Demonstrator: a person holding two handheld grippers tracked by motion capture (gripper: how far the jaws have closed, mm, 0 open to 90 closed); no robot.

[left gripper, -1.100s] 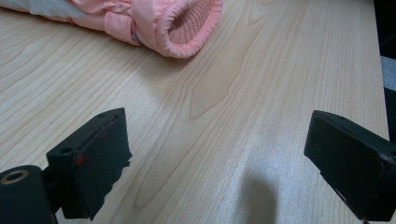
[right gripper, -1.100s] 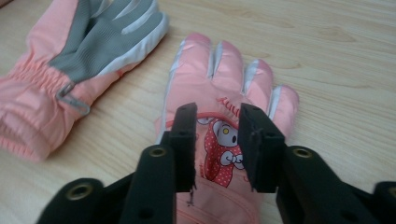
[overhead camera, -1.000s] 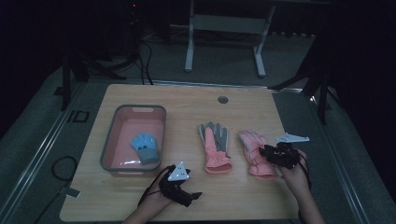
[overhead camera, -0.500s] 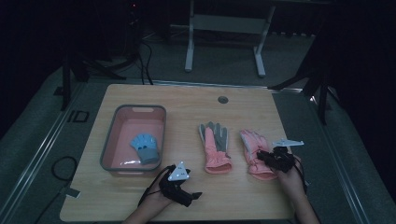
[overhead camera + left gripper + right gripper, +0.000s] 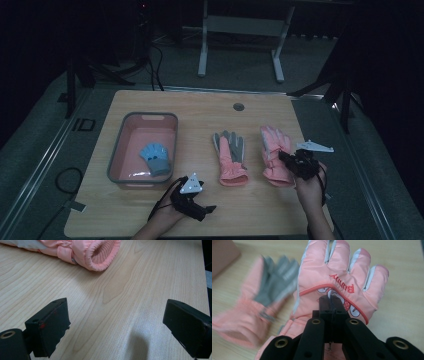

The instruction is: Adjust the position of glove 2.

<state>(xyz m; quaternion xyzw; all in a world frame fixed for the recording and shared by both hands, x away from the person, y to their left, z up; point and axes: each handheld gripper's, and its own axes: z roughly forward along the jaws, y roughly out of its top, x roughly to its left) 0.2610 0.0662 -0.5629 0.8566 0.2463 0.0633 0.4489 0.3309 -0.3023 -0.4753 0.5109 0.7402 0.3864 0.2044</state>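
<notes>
Now that your right tool (image 5: 286,158) has pinched shut on the right glove (image 5: 337,282), lift; your left tool (image 5: 117,327) stays wide.

The table (image 5: 200,107) is finished in light wood grain. The tray (image 5: 143,118) is pink inside with a grey rim. The small glove (image 5: 155,158) in it is light blue with a grey cuff. The left glove (image 5: 229,160) is salmon pink with a grey palm and fingers. The right glove (image 5: 337,272) is pink with pale grey finger sides, a red piped curve, red embroidered lettering and a white printed figure. Both gripper bodies are black, the left gripper (image 5: 117,325) and the right gripper (image 5: 331,300) alike.
</notes>
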